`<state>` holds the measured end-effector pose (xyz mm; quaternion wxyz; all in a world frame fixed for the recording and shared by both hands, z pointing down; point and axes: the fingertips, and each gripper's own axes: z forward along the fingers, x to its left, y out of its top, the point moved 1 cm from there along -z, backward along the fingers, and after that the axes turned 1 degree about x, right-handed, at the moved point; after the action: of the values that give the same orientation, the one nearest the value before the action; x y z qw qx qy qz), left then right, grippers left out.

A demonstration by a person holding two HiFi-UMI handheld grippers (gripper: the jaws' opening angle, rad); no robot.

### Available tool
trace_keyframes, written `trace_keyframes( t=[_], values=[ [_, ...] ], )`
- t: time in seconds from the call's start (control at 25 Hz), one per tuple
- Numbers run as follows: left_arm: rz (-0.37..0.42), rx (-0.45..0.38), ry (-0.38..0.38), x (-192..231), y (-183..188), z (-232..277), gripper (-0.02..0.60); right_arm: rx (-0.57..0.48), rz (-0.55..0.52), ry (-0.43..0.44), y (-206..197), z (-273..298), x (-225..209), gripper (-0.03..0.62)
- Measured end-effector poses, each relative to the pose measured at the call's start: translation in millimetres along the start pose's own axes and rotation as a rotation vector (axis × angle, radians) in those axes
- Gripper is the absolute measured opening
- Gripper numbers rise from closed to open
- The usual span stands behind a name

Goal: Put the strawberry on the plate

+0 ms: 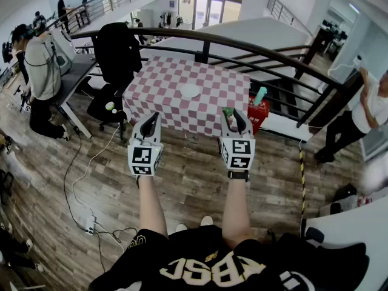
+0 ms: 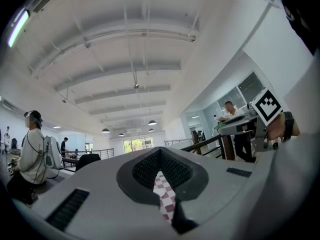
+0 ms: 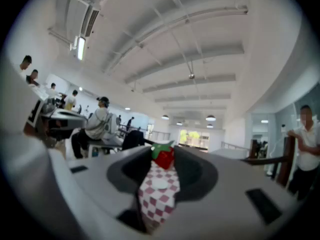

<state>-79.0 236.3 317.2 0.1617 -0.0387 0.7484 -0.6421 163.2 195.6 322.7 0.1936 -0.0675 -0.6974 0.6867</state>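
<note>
A white plate (image 1: 190,90) lies near the middle of a table with a pink-and-white checked cloth (image 1: 163,96), ahead of me and beyond both grippers. My right gripper (image 1: 233,113) is shut on a small red strawberry (image 3: 164,157) with a green top (image 1: 228,110), pinched at the fingertips and held in the air short of the table. In the right gripper view the strawberry sits above the plate (image 3: 160,183). My left gripper (image 1: 151,117) hangs level with it to the left, its jaws together with nothing in them.
A black curved railing (image 1: 242,46) runs behind the table. A black office chair (image 1: 115,53) stands at its left. A red crate (image 1: 257,111) with a teal bottle sits at its right corner. People stand at the left desks and at the far right. Cables trail across the wooden floor.
</note>
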Motion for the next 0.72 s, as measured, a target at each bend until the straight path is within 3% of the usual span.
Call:
trace_keyframes(
  t=[0.2,0.48,0.72],
  values=[
    [-0.066,-0.008,0.031,7.0,0.1,-20.1,0.012,0.012,-0.06,-0.053,4.3,-13.4,-3.6,0.149],
    [-0.049,-0.021,-0.017,-5.8,2.5,-24.7,0.013,-0.016,-0.02,-0.057,12.4,-24.0,11.1,0.149],
    [-0.073,-0.039,-0.044,-7.7,4.4,-29.9,0.012,0.011,-0.048,-0.054,4.8,-27.0,35.9,0.149]
  ],
)
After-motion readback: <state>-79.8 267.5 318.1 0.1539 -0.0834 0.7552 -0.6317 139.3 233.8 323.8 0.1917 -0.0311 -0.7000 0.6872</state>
